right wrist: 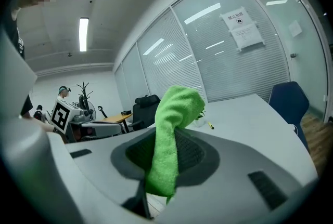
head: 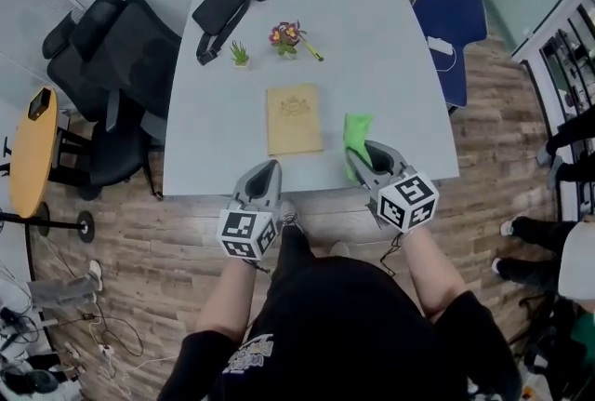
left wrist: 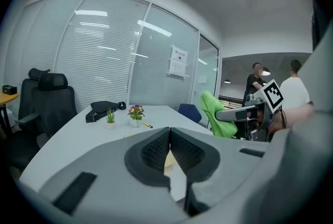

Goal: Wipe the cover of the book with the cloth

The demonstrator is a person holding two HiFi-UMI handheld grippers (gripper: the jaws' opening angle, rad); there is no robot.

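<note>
A tan book point(head: 294, 118) lies flat in the middle of the grey table point(head: 214, 139), cover up. My right gripper point(head: 364, 151) hovers at the table's near edge, right of the book, shut on a green cloth point(head: 356, 135). In the right gripper view the cloth point(right wrist: 174, 114) is pinched between the pads and sticks up above them. My left gripper point(head: 269, 167) hangs near the book's front edge. Its pads point(left wrist: 156, 151) meet with nothing between them. From the left gripper view, the right gripper point(left wrist: 234, 113) shows at the right with the cloth point(left wrist: 217, 115) draped over it.
At the table's far end lie a black bag point(head: 223, 10), a small green plant point(head: 240, 53), a flower pot point(head: 286, 37) and a yellow pen point(head: 312, 50). Black chairs point(head: 112, 83) stand left, a blue chair point(head: 452, 18) right, an orange round table point(head: 33, 148) far left. People stand at the right point(head: 569, 236).
</note>
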